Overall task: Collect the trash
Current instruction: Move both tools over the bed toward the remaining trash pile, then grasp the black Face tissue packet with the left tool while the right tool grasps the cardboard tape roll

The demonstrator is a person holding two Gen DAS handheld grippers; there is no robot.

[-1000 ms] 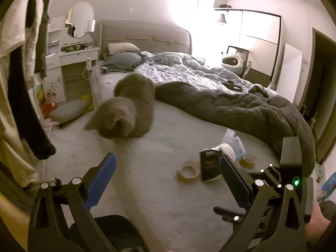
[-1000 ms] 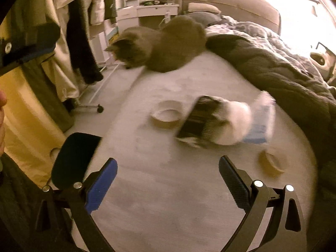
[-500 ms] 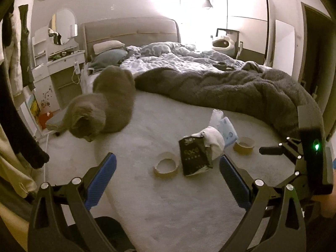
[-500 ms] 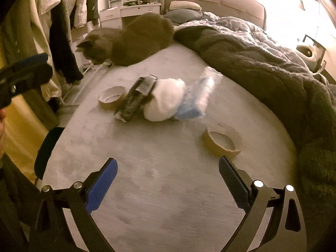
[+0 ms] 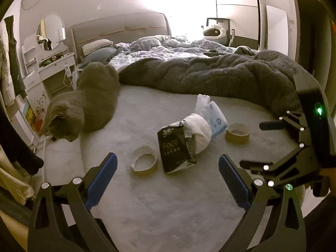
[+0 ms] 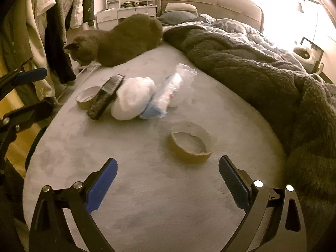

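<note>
**Hovering over trash at the foot of the bed**

Hanging above the near end of the bed (image 5: 147,210), the left tool (image 5: 168,176) has its blue pads spread wide with nothing between them. The right tool (image 6: 168,180) is likewise released and empty, poised just short of a cardboard tape ring (image 6: 190,145) that lies flat on the pale grey cover toward the bed's right edge.

The trash sits in a loose cluster in the middle of the bed's near end. A black packet (image 5: 176,149) with pale lettering leans against a white wad (image 5: 201,131), which touches a clear and blue plastic wrapper (image 5: 212,115) behind it. A second, torn cardboard ring (image 5: 144,161) lies just beside the black packet, on the side nearer the left edge. In the right wrist view the same packet appears edge-on, resting against the white wad, with the wrapper angled off toward the rumpled dark blanket (image 6: 262,69).

A grey cat (image 5: 90,98) crouches at the bed's left edge, head lowered over the side. Farther back are a patterned duvet (image 5: 168,48), pillows and a padded headboard (image 5: 119,29). Clothes (image 6: 52,21) hang beside the left edge, near a white dressing unit (image 5: 48,63) with an oval mirror.
</note>
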